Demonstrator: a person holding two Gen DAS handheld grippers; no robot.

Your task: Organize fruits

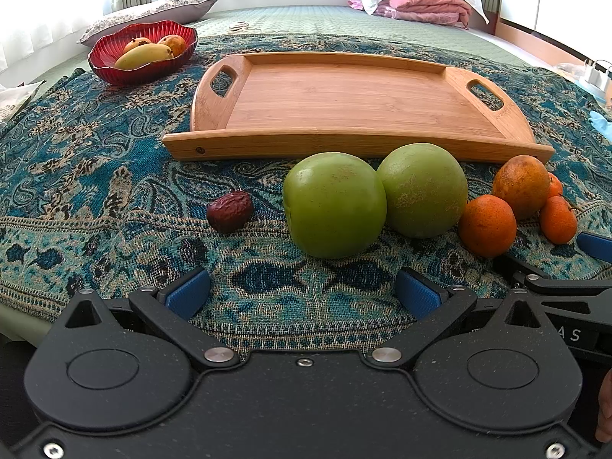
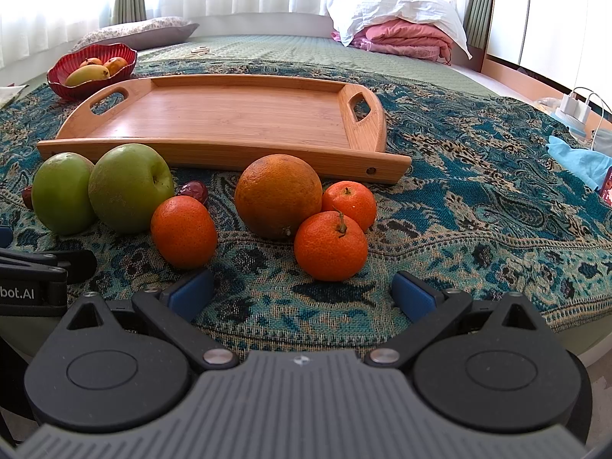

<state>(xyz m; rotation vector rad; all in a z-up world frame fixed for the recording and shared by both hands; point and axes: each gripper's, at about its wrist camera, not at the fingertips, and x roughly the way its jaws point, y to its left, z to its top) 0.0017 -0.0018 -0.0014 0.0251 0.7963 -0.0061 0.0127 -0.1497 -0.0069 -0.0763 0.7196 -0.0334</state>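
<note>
Bamboo, bare and unloaded, the tray (image 1: 344, 103) lies broadside across the patterned cloth (image 1: 95, 176), its long axis running left to right beyond the row of loose fruit. We hold both grippers low at the near edge, each with its blue pads spread wide and nothing between them. Straight ahead of our left gripper (image 1: 304, 292) sit the two green apples (image 1: 334, 199), touching each other, with a wrinkled red date (image 1: 229, 211) lying apart to their left. Ahead of our right gripper (image 2: 302, 292) the nearest mandarin (image 2: 331, 246) lies almost on the centre line between the pads, stem up, touching the big orange (image 2: 278, 195) behind it; another mandarin (image 2: 183, 231) sits off to the left, a third (image 2: 350, 203) behind. We judge the right hand better placed for citrus, the left for apples, and each reach runs forward toward the tray. A red bowl (image 1: 143, 53) beyond the tray's left end already holds some yellow fruit.
</note>
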